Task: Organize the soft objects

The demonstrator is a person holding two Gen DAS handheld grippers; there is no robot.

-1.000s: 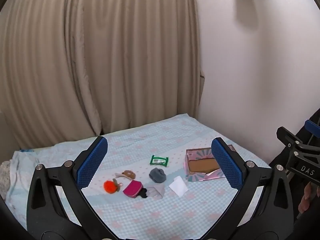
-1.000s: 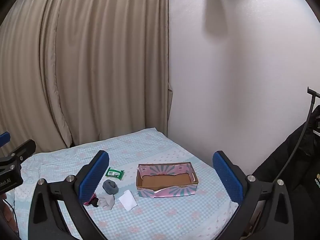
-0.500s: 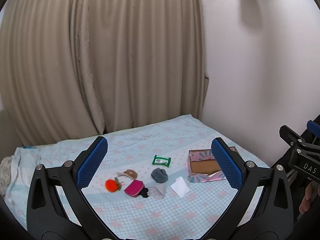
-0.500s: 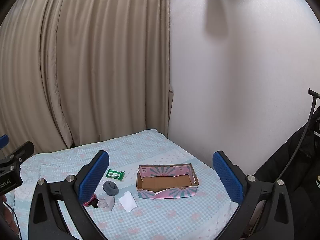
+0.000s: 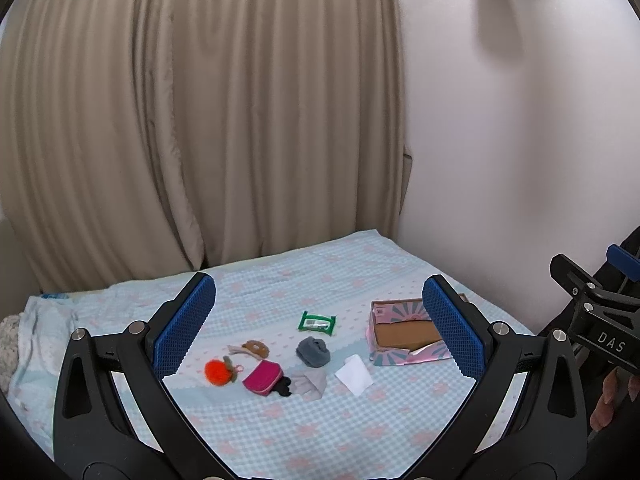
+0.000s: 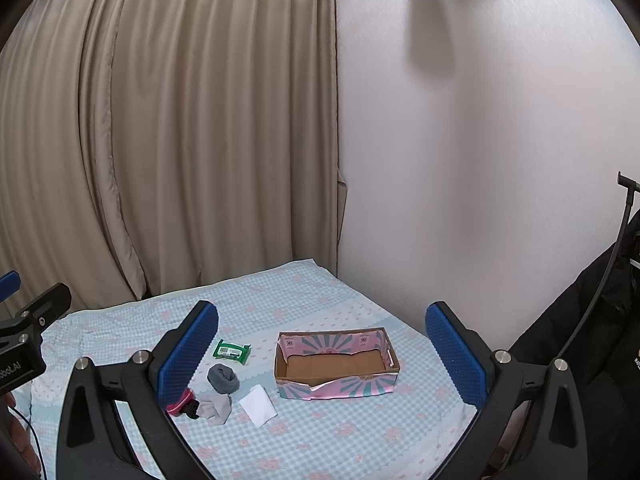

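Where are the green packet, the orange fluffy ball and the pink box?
green packet (image 5: 317, 322), left wrist view, its white label.
orange fluffy ball (image 5: 216, 371), left wrist view, its middle.
pink box (image 6: 340, 390), right wrist view, its front wall.

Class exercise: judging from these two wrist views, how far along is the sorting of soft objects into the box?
Done: nothing; the pink box shows only its bare cardboard floor. In hand: nothing; the left tongs and right tongs are both open above the bed. Left: the grey rolled sock, white tissue, green wipes pack, pink pouch and orange pompom.
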